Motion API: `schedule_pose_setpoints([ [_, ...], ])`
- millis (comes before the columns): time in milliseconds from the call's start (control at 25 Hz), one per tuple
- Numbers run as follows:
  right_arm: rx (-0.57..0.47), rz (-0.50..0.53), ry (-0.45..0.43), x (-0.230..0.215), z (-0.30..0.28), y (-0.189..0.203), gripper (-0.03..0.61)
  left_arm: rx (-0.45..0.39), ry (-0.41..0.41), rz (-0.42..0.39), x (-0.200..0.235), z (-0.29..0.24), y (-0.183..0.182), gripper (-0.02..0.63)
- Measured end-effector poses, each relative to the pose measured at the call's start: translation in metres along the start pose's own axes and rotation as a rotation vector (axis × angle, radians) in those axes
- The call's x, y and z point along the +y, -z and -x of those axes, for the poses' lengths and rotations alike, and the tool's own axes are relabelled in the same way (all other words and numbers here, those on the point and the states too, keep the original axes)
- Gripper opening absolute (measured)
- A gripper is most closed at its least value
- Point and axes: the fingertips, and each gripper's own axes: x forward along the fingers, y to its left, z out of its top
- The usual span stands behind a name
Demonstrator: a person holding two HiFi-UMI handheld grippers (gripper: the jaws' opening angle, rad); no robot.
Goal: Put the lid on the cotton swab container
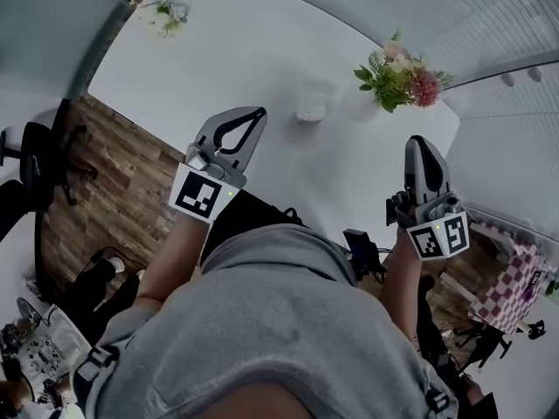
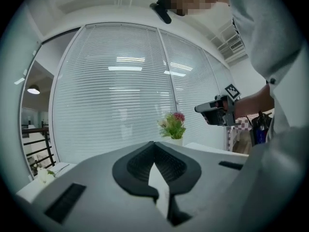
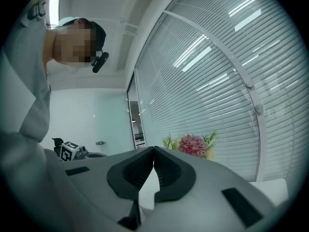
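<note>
— While we stand over the white tabletop (image 1: 262, 68) with nothing picked up, what comes first?

— We judge the step in hand to be the reach. The tabletop is the largest thing below us. A bunch of flowers (image 1: 402, 77) stands near its far right edge. Between our two tools and well ahead of them lies a small pale object (image 1: 312, 112). We take it for the cotton swab container or its lid, but it is too small and washed out to say which.

— And the tools?

— Our left hand-held gripper (image 2: 154, 144) has its jaws pressed together with nothing between them. The right hand-held gripper (image 3: 153, 150) is the same, closed and empty. Both look out roughly level, over the object rather than at it. To do this well, we should tip the noses down and spread the jaws before we descend. We should also make out lid from body before committing either hand. One tool can then steady the body while the other brings the lid.

— Which way does the thing point?

— We cannot tell. From above it reads as a squat blob, a little wider than deep, so no long axis stands out. We guess it sits on its base, top upward. Neither gripper view shows it.
</note>
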Motion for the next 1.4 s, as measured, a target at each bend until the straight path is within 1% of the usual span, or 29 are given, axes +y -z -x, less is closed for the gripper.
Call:
schedule_pose_setpoints([
  [80, 0.022, 0.003, 0.0, -0.003, -0.001, 0.006, 0.025, 0.0, 0.011, 0.017, -0.001, -0.005, 0.006, 0.006],
  [200, 0.038, 0.002, 0.003, -0.008, -0.001, 0.012, 0.025, 0.01, 0.05, 0.049, -0.007, -0.014, 0.016, 0.006],
  [400, 0.065, -0.011, -0.021, -0.014, -0.009, 0.024, 0.025, 0.105, 0.11, 0.064, -0.019, -0.034, 0.049, 0.008],
  [520, 0.081, -0.014, -0.032, -0.019, -0.013, 0.03, 0.025, 0.141, 0.134, 0.063, -0.025, -0.047, 0.068, 0.008],
  [600, 0.09, -0.017, -0.031, -0.024, -0.015, 0.034, 0.025, 0.162, 0.148, 0.078, -0.028, -0.054, 0.08, 0.009],
  [640, 0.095, -0.019, -0.031, -0.026, -0.016, 0.037, 0.025, 0.173, 0.157, 0.087, -0.03, -0.058, 0.087, 0.02],
  [680, 0.1, -0.021, -0.031, -0.028, -0.017, 0.039, 0.025, 0.186, 0.168, 0.094, -0.031, -0.062, 0.093, 0.048],
  [760, 0.11, -0.028, -0.034, -0.032, -0.019, 0.044, 0.025, 0.216, 0.193, 0.1, -0.035, -0.07, 0.108, 0.126],
  [800, 0.116, -0.033, -0.035, -0.033, -0.02, 0.048, 0.025, 0.233, 0.205, 0.102, -0.037, -0.074, 0.115, 0.145],
  [880, 0.128, -0.042, -0.039, -0.037, -0.022, 0.055, 0.025, 0.276, 0.236, 0.098, -0.042, -0.081, 0.133, 0.169],
  [1000, 0.146, -0.054, -0.049, -0.04, -0.027, 0.064, 0.025, 0.363, 0.306, 0.07, -0.053, -0.091, 0.166, 0.18],
  [1080, 0.157, -0.057, -0.057, -0.04, -0.03, 0.069, 0.025, 0.406, 0.335, 0.075, -0.057, -0.098, 0.185, 0.206],
  [1200, 0.164, -0.058, -0.065, -0.04, -0.033, 0.074, 0.025, 0.424, 0.332, 0.097, -0.056, -0.107, 0.202, 0.227],
  [1320, 0.171, -0.063, -0.062, -0.043, -0.033, 0.077, 0.025, 0.412, 0.329, 0.09, -0.056, -0.116, 0.209, 0.261],
  [1400, 0.177, -0.069, -0.059, -0.046, -0.033, 0.081, 0.025, 0.415, 0.35, 0.077, -0.059, -0.12, 0.214, 0.276],
])
